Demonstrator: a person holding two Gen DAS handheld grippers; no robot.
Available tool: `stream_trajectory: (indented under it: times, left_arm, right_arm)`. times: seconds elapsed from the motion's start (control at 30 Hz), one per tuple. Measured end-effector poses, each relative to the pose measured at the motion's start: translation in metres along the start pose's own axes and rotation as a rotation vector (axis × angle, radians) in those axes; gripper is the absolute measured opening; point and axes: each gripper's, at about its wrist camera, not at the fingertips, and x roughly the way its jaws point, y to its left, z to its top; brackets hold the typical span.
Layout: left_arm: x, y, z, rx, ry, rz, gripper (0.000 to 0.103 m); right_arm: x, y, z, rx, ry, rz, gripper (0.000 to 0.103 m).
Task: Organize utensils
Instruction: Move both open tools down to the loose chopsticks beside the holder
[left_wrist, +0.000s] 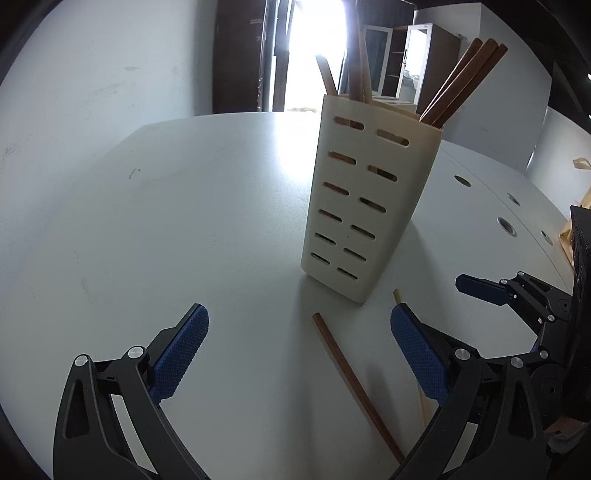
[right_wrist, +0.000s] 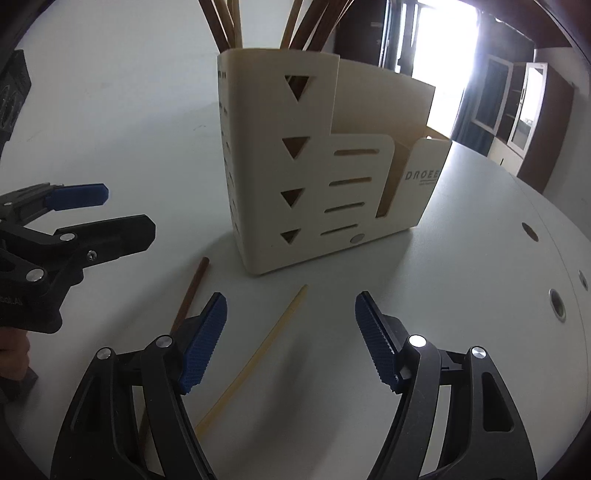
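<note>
On the table, both views: a holder with two loose chopsticks in front of it
Table (left_wrist: 184, 221): white, fills most of both views; round holes run along its right side (right_wrist: 529, 231)
Room: white wall to the left, bright doorway (left_wrist: 317, 48) far behind, glass-door cabinets (right_wrist: 517, 103) at far right
Holder (right_wrist: 280, 158): cream plastic, upright near the table's middle; slots on the face in the left wrist view, triangles and slots on the face in the right wrist view; a lower front pocket on its right carries printed letters
Sticks in holder (left_wrist: 461, 85): several brown chopsticks stand in the tall section, leaning out above the rim
Left gripper (left_wrist: 299, 354): fingers spread wide, blue pads (left_wrist: 181, 354) apart, nothing between them touching; it hangs over the table with the brown stick lying between the fingers
Right gripper (right_wrist: 291, 339): fingers wide apart, nothing pressed by the pads (right_wrist: 376, 347); the pale stick lies on the table between them
Gripper placing: side by side near the holder, each showing at the edge of the other's view
Brown stick (left_wrist: 354, 384): flat on the table, near the holder, far end pointing at its base, apart from it
Pale stick (right_wrist: 255, 358): flat on the table, right of the brown one, tip just short of the holder
Hand (right_wrist: 14, 354): a bit of it shows at the left edge of the right wrist view
</note>
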Motion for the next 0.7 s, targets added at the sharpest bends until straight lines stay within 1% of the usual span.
stream_trajectory:
  times: [0.07, 0.17, 0.2, 0.3, 0.37, 0.5, 0.6, 0.7]
  left_arm:
    - [0.010, -0.001, -0.005, 0.012, 0.020, 0.021, 0.097]
    - [0.020, -0.003, -0.010, 0.034, 0.035, 0.084, 0.097]
    - [0.021, -0.002, -0.011, 0.032, 0.035, 0.091, 0.097]
    - [0.028, 0.001, -0.015, 0.023, 0.054, 0.097, 0.097]
    - [0.028, 0.003, -0.015, 0.015, 0.054, 0.109, 0.097]
    - [0.033, 0.011, -0.015, 0.002, 0.059, 0.114, 0.097]
    - [0.040, 0.013, -0.017, 0.005, 0.082, 0.125, 0.097]
    - [0.050, 0.016, -0.021, 0.003, 0.120, 0.134, 0.096]
  right_arm:
    - [0.006, 0.000, -0.001, 0.011, 0.019, 0.003, 0.072]
    - [0.013, 0.000, 0.001, 0.009, 0.020, -0.025, 0.072]
    - [0.018, 0.002, 0.001, -0.003, 0.025, -0.034, 0.072]
    - [0.026, 0.007, 0.000, -0.021, 0.031, -0.058, 0.072]
    - [0.032, 0.010, -0.002, -0.034, 0.054, -0.070, 0.072]
    - [0.035, 0.007, -0.003, -0.015, 0.080, -0.060, 0.072]
    - [0.034, 0.006, -0.005, -0.010, 0.081, -0.058, 0.072]
    - [0.032, 0.003, -0.005, -0.009, 0.082, -0.059, 0.072]
